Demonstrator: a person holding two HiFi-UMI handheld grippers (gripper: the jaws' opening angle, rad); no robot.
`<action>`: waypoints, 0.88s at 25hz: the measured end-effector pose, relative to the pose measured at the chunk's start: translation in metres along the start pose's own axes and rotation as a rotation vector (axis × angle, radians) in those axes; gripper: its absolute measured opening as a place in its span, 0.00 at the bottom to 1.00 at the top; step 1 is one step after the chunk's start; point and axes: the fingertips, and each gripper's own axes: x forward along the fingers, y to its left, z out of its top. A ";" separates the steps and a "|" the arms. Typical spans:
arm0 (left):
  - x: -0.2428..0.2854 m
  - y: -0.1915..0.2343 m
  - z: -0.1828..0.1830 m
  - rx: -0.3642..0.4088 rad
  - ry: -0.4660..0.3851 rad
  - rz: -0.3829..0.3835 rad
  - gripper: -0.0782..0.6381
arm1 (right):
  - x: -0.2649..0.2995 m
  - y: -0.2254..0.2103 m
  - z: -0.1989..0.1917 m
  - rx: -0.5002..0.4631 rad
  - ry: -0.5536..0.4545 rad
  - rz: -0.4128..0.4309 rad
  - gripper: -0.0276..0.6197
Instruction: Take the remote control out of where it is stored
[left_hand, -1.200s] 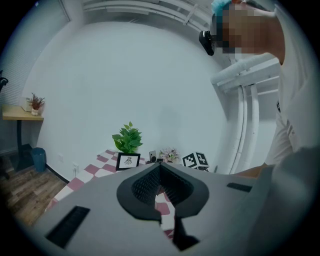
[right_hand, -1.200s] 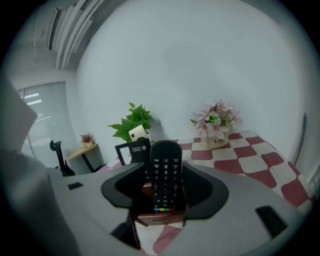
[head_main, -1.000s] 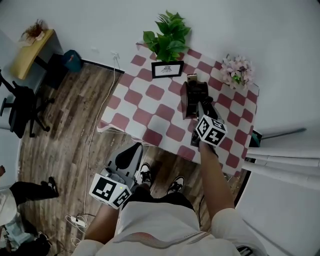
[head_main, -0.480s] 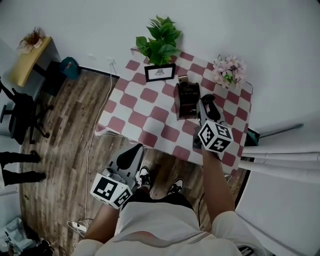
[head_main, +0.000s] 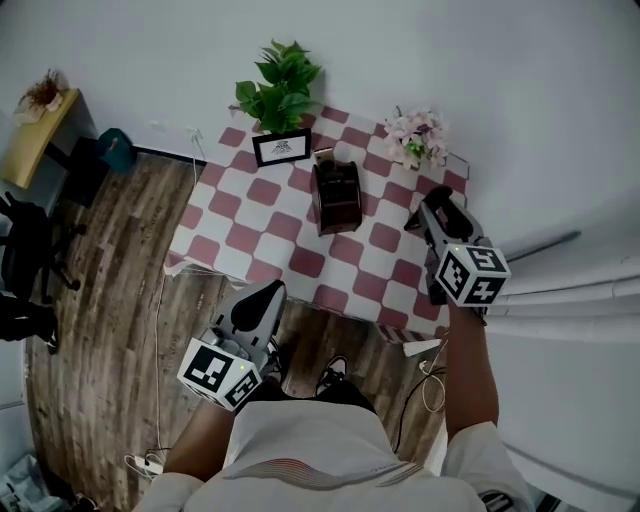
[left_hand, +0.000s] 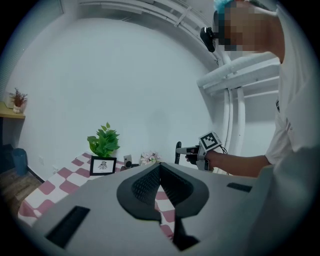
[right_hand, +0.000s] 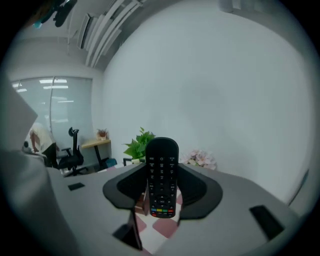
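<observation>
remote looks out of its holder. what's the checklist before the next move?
1. Grip: the remote control sits between the right gripper tongs, which have just closed a little on it: ok.
2. Clearance: the remote control is away from the holder, which stands on the table: ok.
3. Attitude: the remote control is upright, buttons facing the right gripper view: ok.
4. The left gripper is free, tongs together, nothing between them: ok.
5. Set-down room: bare checked squares left of the holder: ok.
6. Grip firmness: cannot tell.
</observation>
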 end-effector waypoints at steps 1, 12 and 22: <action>0.002 -0.004 -0.001 -0.002 -0.001 -0.004 0.12 | -0.003 -0.010 -0.005 -0.041 0.046 -0.005 0.35; 0.009 -0.032 -0.019 -0.009 0.024 0.020 0.12 | 0.002 -0.076 -0.146 -0.305 0.786 0.179 0.35; 0.014 -0.031 -0.038 -0.009 0.061 0.082 0.12 | 0.017 -0.103 -0.260 -0.394 1.228 0.288 0.35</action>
